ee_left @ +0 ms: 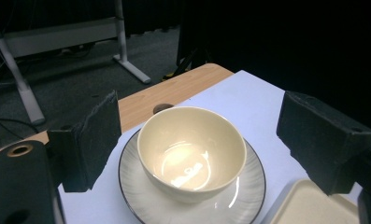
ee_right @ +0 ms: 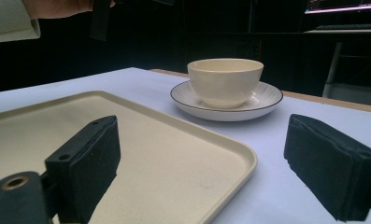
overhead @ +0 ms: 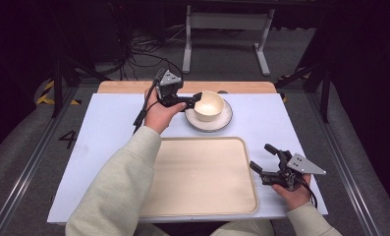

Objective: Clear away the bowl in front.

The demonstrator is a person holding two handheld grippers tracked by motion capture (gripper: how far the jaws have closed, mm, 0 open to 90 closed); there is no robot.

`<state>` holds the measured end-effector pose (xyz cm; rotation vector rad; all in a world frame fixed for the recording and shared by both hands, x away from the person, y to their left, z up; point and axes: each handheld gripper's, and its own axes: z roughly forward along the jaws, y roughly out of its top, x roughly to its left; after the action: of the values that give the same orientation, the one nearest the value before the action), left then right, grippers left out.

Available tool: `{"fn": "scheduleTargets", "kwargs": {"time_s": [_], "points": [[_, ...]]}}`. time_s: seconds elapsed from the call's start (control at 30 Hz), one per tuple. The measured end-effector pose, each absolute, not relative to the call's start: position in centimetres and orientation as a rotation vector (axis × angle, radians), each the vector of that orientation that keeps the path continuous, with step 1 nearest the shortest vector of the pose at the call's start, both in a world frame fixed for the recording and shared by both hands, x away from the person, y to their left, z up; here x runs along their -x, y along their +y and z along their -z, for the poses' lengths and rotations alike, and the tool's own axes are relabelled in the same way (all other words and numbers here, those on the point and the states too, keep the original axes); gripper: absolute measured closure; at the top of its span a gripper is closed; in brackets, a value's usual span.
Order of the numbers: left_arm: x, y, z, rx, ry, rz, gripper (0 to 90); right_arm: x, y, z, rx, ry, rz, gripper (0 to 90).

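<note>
- While I watch the high view, my left gripper [overhead: 196, 97] sits in the upper middle of the frame, its black tip right at the left rim of the cream bowl [overhead: 208, 105]; I cannot tell from there whether it touches.
- From the left gripper view, its jaws stand wide apart, one at the left edge and one at the right edge of the frame, with the bowl [ee_left: 191, 151] between and beyond them (nothing held).
- That bowl stands upright in the middle of a pale saucer [overhead: 222, 121] with a thin dark rim, and the saucer rests on the white bench [overhead: 104, 128], toward its far side.
- Below the saucer in the high view lies a beige tray [overhead: 202, 179], flat on the bench, close to the saucer but not under it.
- My right gripper [overhead: 266, 161] is at the lower right of the high view, just off the tray's right edge, jaws spread wide and gripping nothing.
- Through the right gripper view, those jaws frame the tray's corner [ee_right: 188, 154] in the lower half, with the bowl [ee_right: 225, 81] and saucer [ee_right: 262, 103] farther off at upper centre.
- A cream sleeve [overhead: 119, 191] runs up from the bottom left of the high view to the hand on the left gripper.
- Beyond the white top, a strip of wood edge [overhead: 128, 87] shows.
</note>
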<state>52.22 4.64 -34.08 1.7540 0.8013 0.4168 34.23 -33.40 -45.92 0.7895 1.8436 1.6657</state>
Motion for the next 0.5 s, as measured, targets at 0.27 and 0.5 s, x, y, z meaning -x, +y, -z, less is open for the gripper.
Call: {"fn": "scheduleTargets", "kwargs": {"time_s": [0.27, 0.5], "points": [[-53.7, 4.2, 34.2, -1.760, 0.843, -0.438, 15.9, -34.2, -33.3, 45.9, -0.787, 1.847, -1.649, 10.8], [-55.3, 3.4, 35.0, -1.755, 0.889, -0.405, 13.9, -34.2, -33.1, 45.9, -0.784, 1.851, -1.633, 9.6]]}}
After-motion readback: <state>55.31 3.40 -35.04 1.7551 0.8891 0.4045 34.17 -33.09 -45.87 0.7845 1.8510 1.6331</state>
